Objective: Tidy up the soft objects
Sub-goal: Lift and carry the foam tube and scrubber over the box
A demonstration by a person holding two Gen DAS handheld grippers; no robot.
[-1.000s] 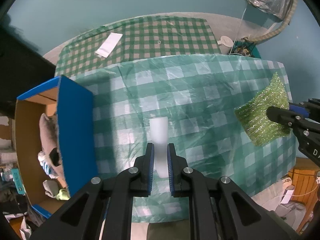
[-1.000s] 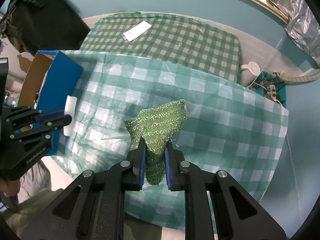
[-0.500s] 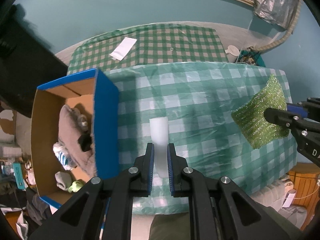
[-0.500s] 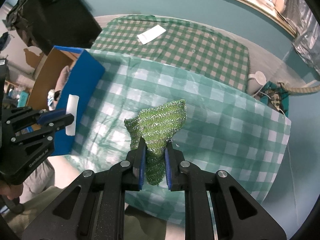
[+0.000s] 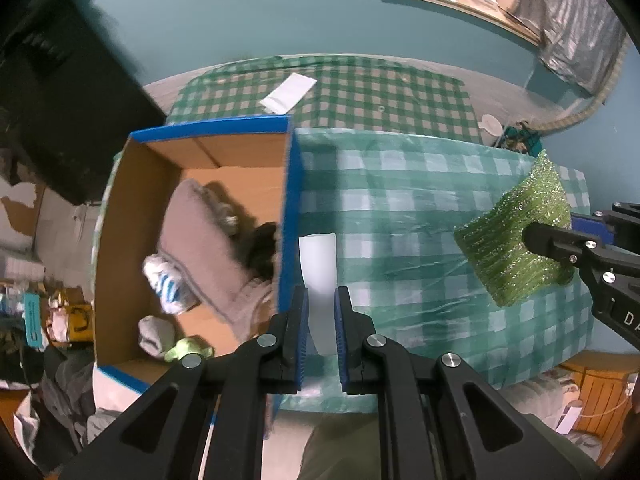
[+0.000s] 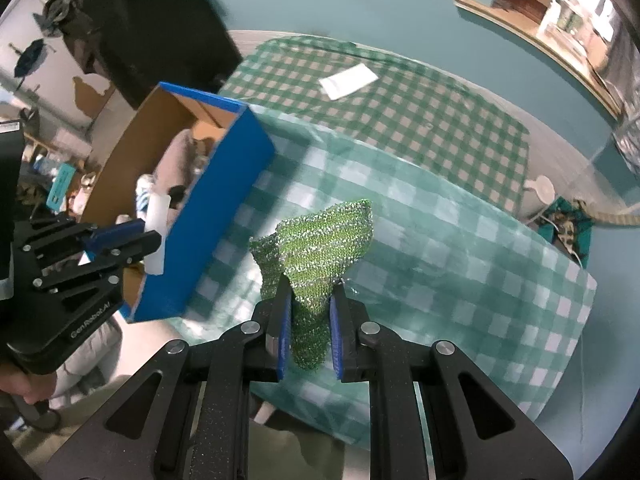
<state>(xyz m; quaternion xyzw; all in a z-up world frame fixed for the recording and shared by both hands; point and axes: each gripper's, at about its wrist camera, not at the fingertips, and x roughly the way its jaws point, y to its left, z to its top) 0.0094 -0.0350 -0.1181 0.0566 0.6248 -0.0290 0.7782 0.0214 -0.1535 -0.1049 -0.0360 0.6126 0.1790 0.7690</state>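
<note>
At the lower centre of the left wrist view, the left hand-held gripper (image 5: 320, 320) is clamped on a white foam piece (image 5: 318, 268), which stands up between the blue pads and hangs just at the blue wall of the cardboard box (image 5: 286, 216), over the checked worktop (image 5: 400, 208). The step in hand looks like carrying both soft things to the box, so the move wants height enough for the foam to clear that wall before the jaws let go, with the release made over the open floor at the upper part of the box rather than on the grey cloth (image 5: 204, 248) and socks already inside. At the lower centre of the right wrist view, the right hand-held gripper (image 6: 308, 328) is closed tight on a green glittery scrubber (image 6: 320, 248), pinched at its lower corner, the rest fanning upward; it hangs above the worktop, well right of the box. Whether the foam actually brushes the wall is hard to tell through the fisheye.
</note>
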